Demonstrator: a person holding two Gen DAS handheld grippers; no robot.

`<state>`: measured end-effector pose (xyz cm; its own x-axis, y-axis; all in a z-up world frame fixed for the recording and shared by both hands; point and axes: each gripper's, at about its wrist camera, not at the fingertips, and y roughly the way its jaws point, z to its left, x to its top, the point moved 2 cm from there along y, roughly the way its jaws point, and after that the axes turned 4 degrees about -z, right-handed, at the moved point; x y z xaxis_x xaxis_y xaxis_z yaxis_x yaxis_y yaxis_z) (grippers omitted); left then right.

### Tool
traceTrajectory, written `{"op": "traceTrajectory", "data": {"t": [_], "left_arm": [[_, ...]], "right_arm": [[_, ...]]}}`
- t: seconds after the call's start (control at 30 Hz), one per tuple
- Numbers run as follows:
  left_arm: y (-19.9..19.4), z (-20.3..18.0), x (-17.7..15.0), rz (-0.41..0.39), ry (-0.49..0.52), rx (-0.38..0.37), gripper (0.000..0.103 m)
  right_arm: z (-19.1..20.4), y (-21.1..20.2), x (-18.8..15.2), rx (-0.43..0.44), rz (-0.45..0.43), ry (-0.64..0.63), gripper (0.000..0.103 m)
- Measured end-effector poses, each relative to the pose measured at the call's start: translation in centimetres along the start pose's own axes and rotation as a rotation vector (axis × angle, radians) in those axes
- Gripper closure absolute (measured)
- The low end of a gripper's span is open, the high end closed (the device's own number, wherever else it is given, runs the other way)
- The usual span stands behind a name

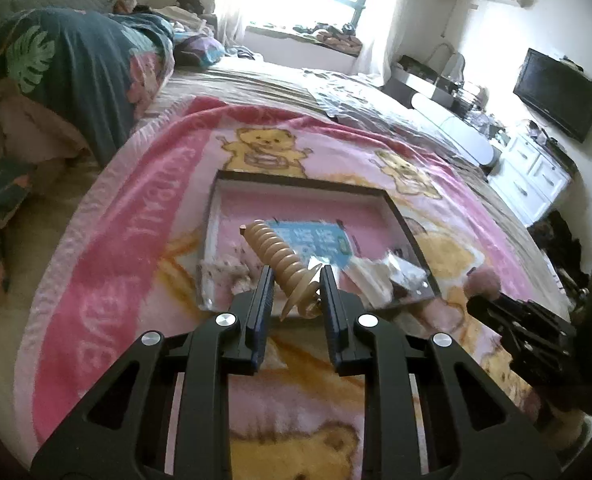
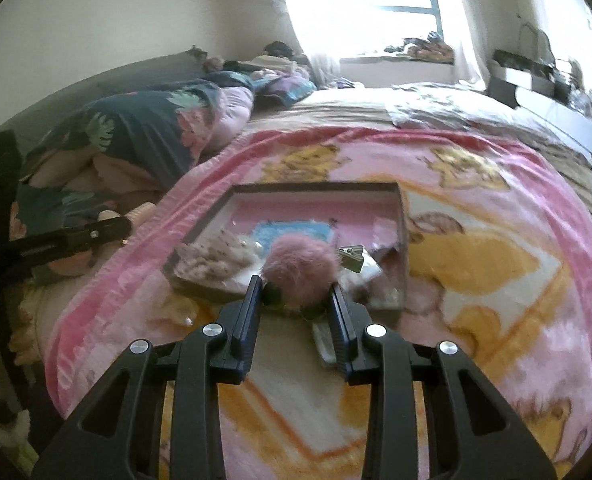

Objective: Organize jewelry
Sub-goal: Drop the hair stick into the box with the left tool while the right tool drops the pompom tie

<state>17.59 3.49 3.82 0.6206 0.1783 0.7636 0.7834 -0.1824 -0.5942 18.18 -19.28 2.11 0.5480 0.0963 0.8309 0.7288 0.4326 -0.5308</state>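
My left gripper (image 1: 296, 270) is shut on a beige spiral hair clip (image 1: 281, 260), held above the near edge of a shallow dark-rimmed box (image 1: 400, 216) with a pink floor. My right gripper (image 2: 298, 280) is shut on a pink fluffy pompom accessory (image 2: 300, 270), held over the near edge of the same box (image 2: 403, 236). The box holds a blue card (image 1: 316, 242), a fuzzy whitish piece (image 2: 215, 258), a metal clip (image 2: 352, 258) and clear packets. The right gripper with the pompom also shows at the right of the left wrist view (image 1: 496, 300).
The box lies on a pink bear-print blanket (image 1: 135, 240) on a bed. Dark leaf-print bedding (image 1: 75, 76) is heaped at the left. A white dresser (image 1: 532, 176) and a TV (image 1: 556, 92) stand at the right. A small white item (image 2: 326, 344) lies under the right gripper.
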Motion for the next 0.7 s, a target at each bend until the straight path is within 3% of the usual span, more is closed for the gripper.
{"op": "traceTrajectory", "data": {"t": [0.27, 0.7], "left_arm": [[2.3, 1.0, 1.9, 0.006, -0.003, 0.022, 0.087], [7.3, 1.9, 1.8, 0.068, -0.006, 0.048, 0.087]], "right_arm": [[1.3, 2.5, 2.9, 0.032, -0.006, -0.043, 0.072], [-0.1, 7.3, 3.8, 0.027, 0.060, -0.084, 0.072]]}}
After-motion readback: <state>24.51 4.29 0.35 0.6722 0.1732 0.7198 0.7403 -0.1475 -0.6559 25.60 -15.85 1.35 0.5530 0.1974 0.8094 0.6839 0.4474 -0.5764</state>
